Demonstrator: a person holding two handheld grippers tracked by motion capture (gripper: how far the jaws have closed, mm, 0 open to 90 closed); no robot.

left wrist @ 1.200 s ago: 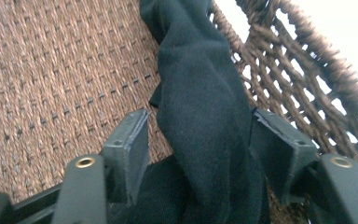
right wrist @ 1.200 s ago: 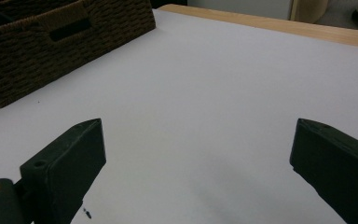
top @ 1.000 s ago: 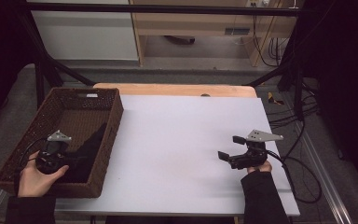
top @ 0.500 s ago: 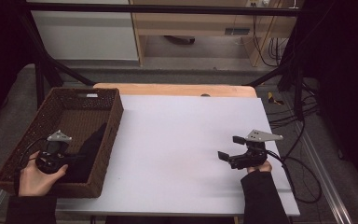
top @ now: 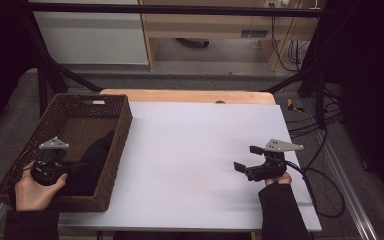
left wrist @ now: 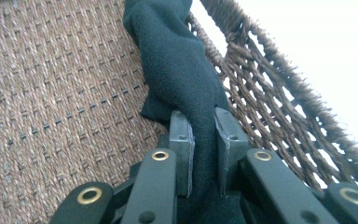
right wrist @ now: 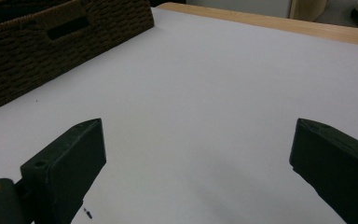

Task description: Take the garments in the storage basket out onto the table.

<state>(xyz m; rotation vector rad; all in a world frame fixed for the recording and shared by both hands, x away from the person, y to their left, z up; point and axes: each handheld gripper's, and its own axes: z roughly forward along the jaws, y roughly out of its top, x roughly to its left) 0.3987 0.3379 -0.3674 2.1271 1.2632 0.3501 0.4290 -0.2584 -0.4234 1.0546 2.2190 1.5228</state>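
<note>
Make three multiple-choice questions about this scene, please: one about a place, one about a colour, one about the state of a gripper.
1. Where does the dark cloth lie?
A. in the wicker basket
B. on the white table
C. on the floor

2. What colour is the basket?
A. white
B. brown
C. red

3. How do the jaws of the right gripper stand?
A. shut on the cloth
B. shut on nothing
C. open, with nothing between them

Answers:
1 A: the cloth leans against the basket's inner wall, where the left gripper pinches it.
2 B: the weave is brown in all views.
3 C: its jaws stand wide apart above the bare table.
</note>
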